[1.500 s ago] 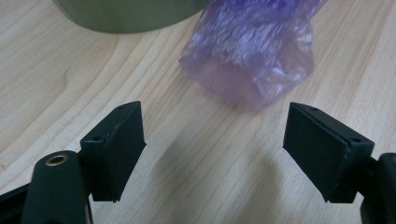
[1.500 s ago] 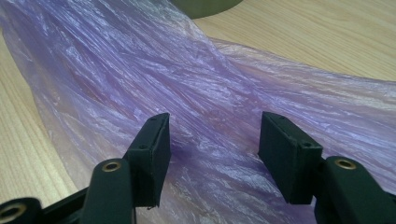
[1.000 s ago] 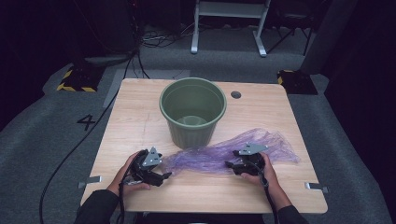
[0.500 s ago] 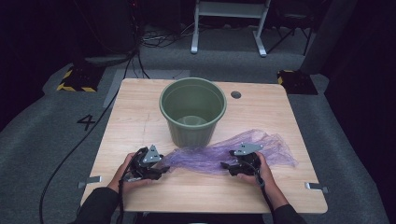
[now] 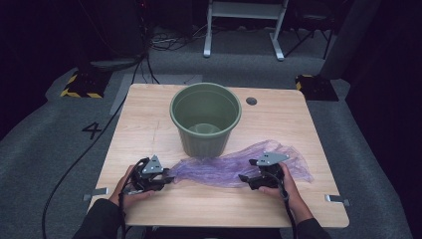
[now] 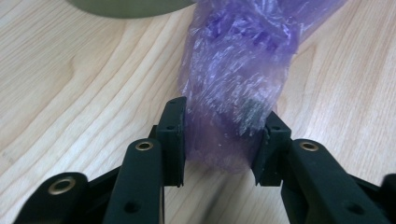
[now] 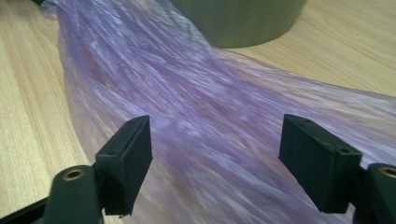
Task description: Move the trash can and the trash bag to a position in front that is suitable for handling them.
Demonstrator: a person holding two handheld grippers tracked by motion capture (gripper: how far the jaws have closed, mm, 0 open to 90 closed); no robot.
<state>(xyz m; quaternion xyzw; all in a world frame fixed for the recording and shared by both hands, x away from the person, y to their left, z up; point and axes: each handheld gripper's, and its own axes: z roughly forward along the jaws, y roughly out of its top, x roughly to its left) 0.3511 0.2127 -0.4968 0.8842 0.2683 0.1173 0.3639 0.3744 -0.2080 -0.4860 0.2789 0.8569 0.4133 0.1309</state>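
A thin purple plastic bag (image 5: 219, 168) lies stretched across the wooden table (image 5: 144, 119), in front of a green bucket (image 5: 205, 119). My left gripper (image 5: 169, 179) is at the bag's left end. In the left gripper view its jaws press on both sides of the bunched bag (image 6: 233, 70), so my left gripper (image 6: 222, 140) is shut on it. My right gripper (image 5: 244, 179) hovers over the bag's right half. In the right gripper view my right gripper (image 7: 215, 158) stands wide open above the flat bag (image 7: 210, 102), with the bucket (image 7: 243, 21) beyond.
The bucket stands upright in the middle of the table, with a small pale object at its bottom. A round cable hole (image 5: 251, 101) sits at the table's back right. Bare wood lies left of the bucket and along the front edge. A cable (image 5: 74, 164) runs over the floor at left.
My right gripper has slid leftward along the bag. The bag's right end has drawn in slightly. My left gripper has stayed almost still.
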